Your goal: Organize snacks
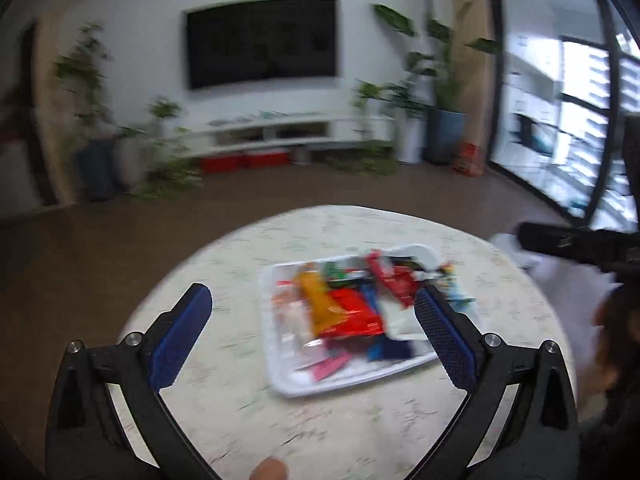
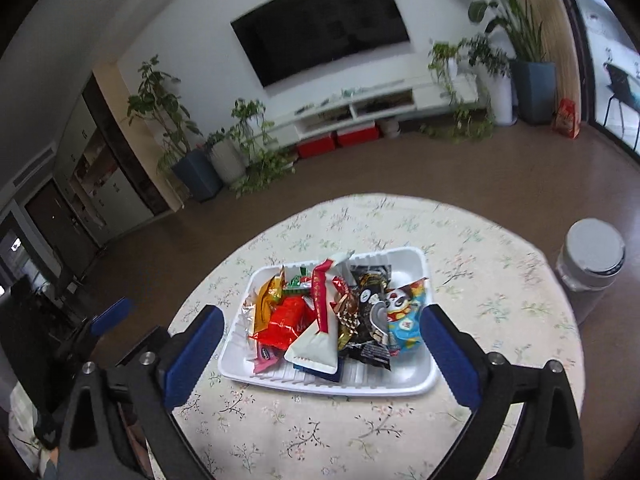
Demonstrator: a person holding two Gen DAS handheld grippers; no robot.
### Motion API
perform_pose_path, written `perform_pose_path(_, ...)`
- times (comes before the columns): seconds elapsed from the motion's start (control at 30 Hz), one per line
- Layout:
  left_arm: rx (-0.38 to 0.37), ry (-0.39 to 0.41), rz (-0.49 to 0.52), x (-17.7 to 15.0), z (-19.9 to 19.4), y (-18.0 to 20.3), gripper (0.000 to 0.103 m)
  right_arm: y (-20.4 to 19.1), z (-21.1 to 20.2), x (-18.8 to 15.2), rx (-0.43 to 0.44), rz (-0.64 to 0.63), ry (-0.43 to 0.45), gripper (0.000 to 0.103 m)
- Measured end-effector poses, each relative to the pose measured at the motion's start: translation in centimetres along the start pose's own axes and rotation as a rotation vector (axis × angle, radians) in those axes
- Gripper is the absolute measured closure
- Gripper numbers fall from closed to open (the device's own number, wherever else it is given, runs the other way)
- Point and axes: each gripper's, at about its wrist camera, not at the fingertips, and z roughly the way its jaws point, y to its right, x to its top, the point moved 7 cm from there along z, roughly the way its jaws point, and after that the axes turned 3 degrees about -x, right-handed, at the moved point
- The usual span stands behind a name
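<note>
A white tray (image 2: pixel 420 268) sits on the round floral-clothed table (image 2: pixel 480 300), piled with several wrapped snacks: a red packet (image 2: pixel 286 320), a white pouch with a red stripe (image 2: pixel 320 344), a dark packet (image 2: pixel 370 304) and a blue panda packet (image 2: pixel 406 320). My right gripper (image 2: pixel 322 320) hangs above the tray, open, nothing between its blue pads. In the blurred left wrist view the same tray (image 1: pixel 280 380) lies ahead. My left gripper (image 1: pixel 312 300) is open and empty above the table's near side. The left gripper's blue pad (image 2: pixel 114 314) shows at the left of the right wrist view.
A grey-lidded bin (image 2: pixel 592 256) stands on the floor right of the table. Beyond the table are brown floor, potted plants (image 2: pixel 192 160), a white TV bench (image 2: pixel 360 108) and a wall TV. A finger (image 1: pixel 270 470) shows at the bottom edge. The other gripper's dark body (image 1: pixel 576 244) is at right.
</note>
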Motion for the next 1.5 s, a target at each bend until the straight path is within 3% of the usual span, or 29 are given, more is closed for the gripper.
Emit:
perform_pose_path(0.03, 0.071, 0.019, -0.007, -0.5, -1.7, -0.4, 0.000, -0.2, -1.5, -0.3, -0.009, -0.009, 0.035, 0.000)
perform_pose_path(0.1, 0.122, 0.042, -0.038, -1.6, -4.6, -0.8, 0.000, -0.7, -4.2, -1.1, -0.049, -0.042, 0.095, 0.000)
perform_pose_path(0.3, 0.040, -0.047, -0.200, -6.3, -9.0, -1.2, 0.000, -2.2, -9.5, -4.4, -0.156, -0.115, 0.184, 0.000)
perform_pose_path(0.43, 0.044, -0.106, -0.227, -8.9, -10.4, -0.4, 0.000, -2.9, -11.0, -7.4, -0.227, -0.159, 0.170, 0.000)
perform_pose_path(0.63, 0.031, -0.136, -0.209, -11.6, -12.6, 1.7, 0.000, -3.5, -12.4, -10.9, -0.252, -0.180, 0.147, 0.000)
perform_pose_path(0.9, 0.007, -0.119, -0.197, -11.1, -13.4, 3.0, 0.000, -3.6, -14.2, -12.1, -0.278, -0.171, 0.152, 0.000)
perform_pose_path(1.5, 0.037, -0.134, -0.195, -11.1, -13.7, 2.6, 0.000, -3.5, -14.1, -13.4, -0.317, -0.169, 0.123, 0.000)
